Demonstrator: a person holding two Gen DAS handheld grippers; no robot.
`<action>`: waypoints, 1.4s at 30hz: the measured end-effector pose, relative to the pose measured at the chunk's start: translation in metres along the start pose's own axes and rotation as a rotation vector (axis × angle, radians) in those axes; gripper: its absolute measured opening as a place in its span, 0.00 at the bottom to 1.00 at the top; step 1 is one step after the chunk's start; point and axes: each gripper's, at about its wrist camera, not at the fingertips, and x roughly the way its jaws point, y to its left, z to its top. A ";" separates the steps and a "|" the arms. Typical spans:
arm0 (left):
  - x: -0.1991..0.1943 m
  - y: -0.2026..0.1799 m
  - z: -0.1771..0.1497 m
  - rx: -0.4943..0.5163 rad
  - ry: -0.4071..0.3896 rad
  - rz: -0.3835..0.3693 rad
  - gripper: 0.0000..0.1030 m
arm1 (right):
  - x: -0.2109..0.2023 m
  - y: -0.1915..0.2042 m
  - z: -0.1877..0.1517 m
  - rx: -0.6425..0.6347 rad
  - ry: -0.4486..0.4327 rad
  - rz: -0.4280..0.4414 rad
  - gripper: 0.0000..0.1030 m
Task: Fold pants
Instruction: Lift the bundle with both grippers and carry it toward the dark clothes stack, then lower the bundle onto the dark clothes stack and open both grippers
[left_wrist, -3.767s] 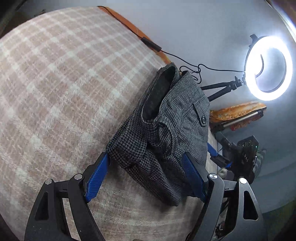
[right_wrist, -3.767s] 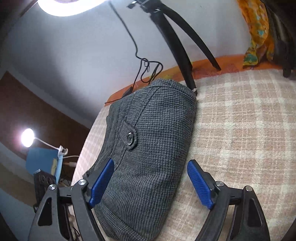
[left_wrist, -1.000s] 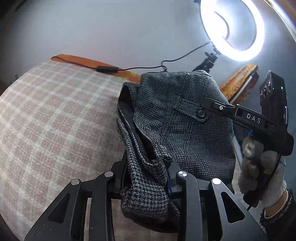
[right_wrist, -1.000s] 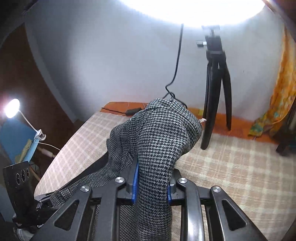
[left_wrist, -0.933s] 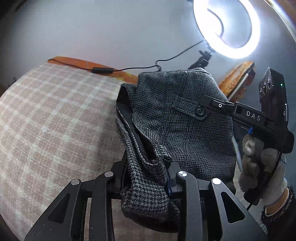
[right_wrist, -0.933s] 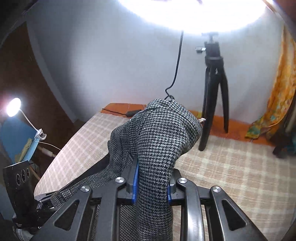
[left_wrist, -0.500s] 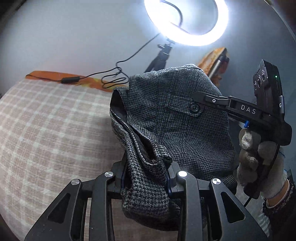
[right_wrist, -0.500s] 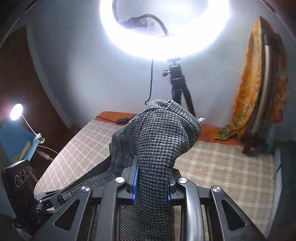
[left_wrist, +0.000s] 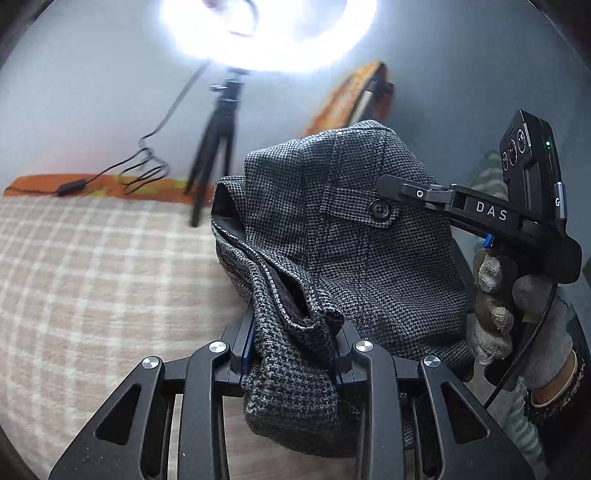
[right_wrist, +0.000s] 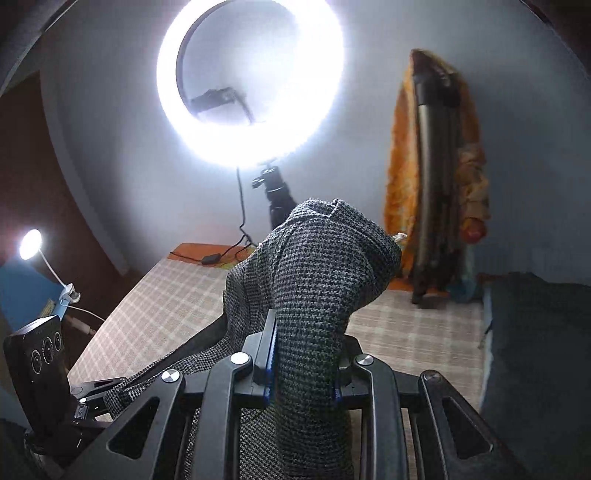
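The folded grey houndstooth pants (left_wrist: 351, 236) are held up off the checked beige bed cover (left_wrist: 92, 277) by both grippers. My left gripper (left_wrist: 293, 343) is shut on a bunched edge of the pants near the open waistband. My right gripper (right_wrist: 304, 354) is shut on the other side of the pants (right_wrist: 317, 280), which drape over its jaws. The right gripper's body marked DAS (left_wrist: 480, 210) and the gloved hand holding it show at the right of the left wrist view, by the pocket button (left_wrist: 379, 210).
A lit ring light (right_wrist: 251, 74) on a black tripod (left_wrist: 218, 140) stands at the far bed edge, with a cable and orange strip (left_wrist: 110, 182). An orange cloth hangs on a stand (right_wrist: 436, 166). A small lamp (right_wrist: 31, 243) glows left. A dark surface (right_wrist: 535, 350) lies right.
Both grippers closed on the pants and have lifted them off the bed. Over the last second both views tilted upward, and the ring light came higher into frame.
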 end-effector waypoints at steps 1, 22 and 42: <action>0.003 -0.007 0.002 0.009 0.001 -0.008 0.28 | -0.007 -0.008 0.001 0.005 -0.007 -0.008 0.21; 0.081 -0.139 0.023 0.140 0.013 -0.132 0.28 | -0.090 -0.141 0.008 0.084 -0.084 -0.154 0.21; 0.163 -0.215 0.036 0.186 -0.010 -0.155 0.28 | -0.110 -0.240 0.019 0.065 -0.110 -0.232 0.21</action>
